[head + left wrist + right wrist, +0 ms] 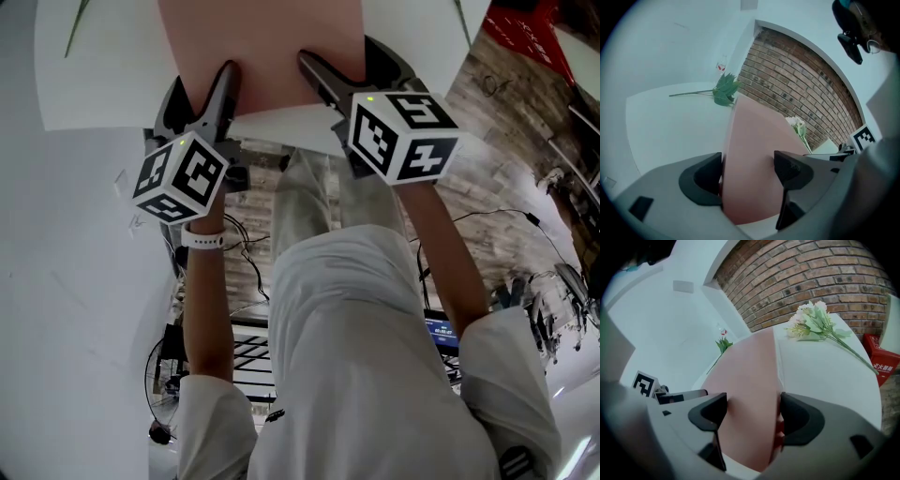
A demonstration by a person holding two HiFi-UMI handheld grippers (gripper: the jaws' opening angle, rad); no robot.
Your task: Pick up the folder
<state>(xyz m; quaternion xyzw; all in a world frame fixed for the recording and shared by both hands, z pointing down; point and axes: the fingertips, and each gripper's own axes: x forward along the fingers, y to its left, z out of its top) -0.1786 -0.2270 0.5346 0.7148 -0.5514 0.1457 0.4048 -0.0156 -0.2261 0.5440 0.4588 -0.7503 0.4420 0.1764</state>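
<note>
A pink folder (262, 47) lies on the white table (103, 75), its near edge toward me. My left gripper (228, 82) is shut on the left part of that edge and my right gripper (317, 73) on the right part. In the left gripper view the folder (754, 150) fills the gap of the left gripper (747, 173); one jaw is behind its edge and the other lies over its face. The right gripper view shows the same: the folder (750, 380) runs away from the right gripper (752, 416), both jaws against it.
A green leafy sprig (724, 90) lies on the table beyond the folder on the left. A bunch of pale flowers (813, 322) lies on the right. A red box (881, 359) stands on the floor past the table edge. A brick wall (811, 273) is behind.
</note>
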